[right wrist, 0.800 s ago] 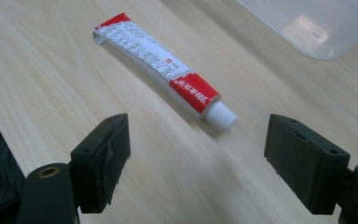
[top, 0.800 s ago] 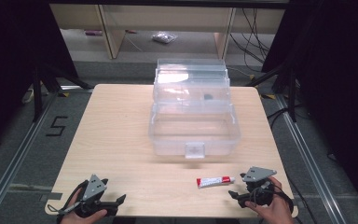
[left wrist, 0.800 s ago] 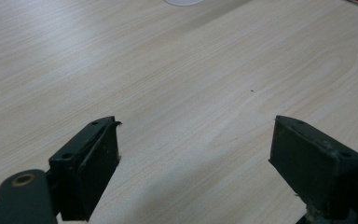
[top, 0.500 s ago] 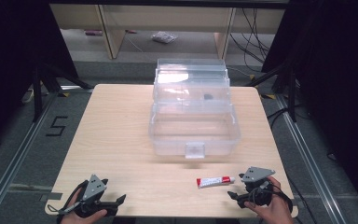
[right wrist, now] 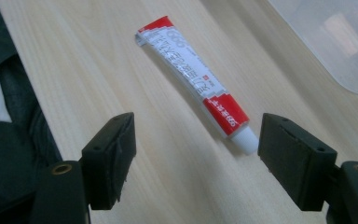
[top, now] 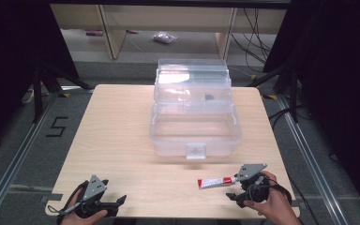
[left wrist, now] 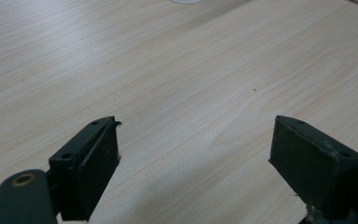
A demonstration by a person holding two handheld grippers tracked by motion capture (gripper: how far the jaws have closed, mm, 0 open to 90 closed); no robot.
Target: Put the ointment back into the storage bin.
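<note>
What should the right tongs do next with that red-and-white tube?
Probably ease the right tongs forward and slightly down so the jaws straddle the red-and-white tube, then close. The jaws stand open with only the tube's white cap end near them, close to the right jaw, and the tube lies flat on the wooden table, untouched. The clear plastic box sits open behind it.

Even overhead light falls on the pale surface [top: 122,140] in the high view, while the surroundings from 9 to 3 o'clock sink into near black. Glare whitens the clear box's [top: 194,110] lid. In the gripper views, the black jaws at 6 o'clock are soft and out of focus; the tube [right wrist: 193,74] casts a short, soft shadow.
</note>
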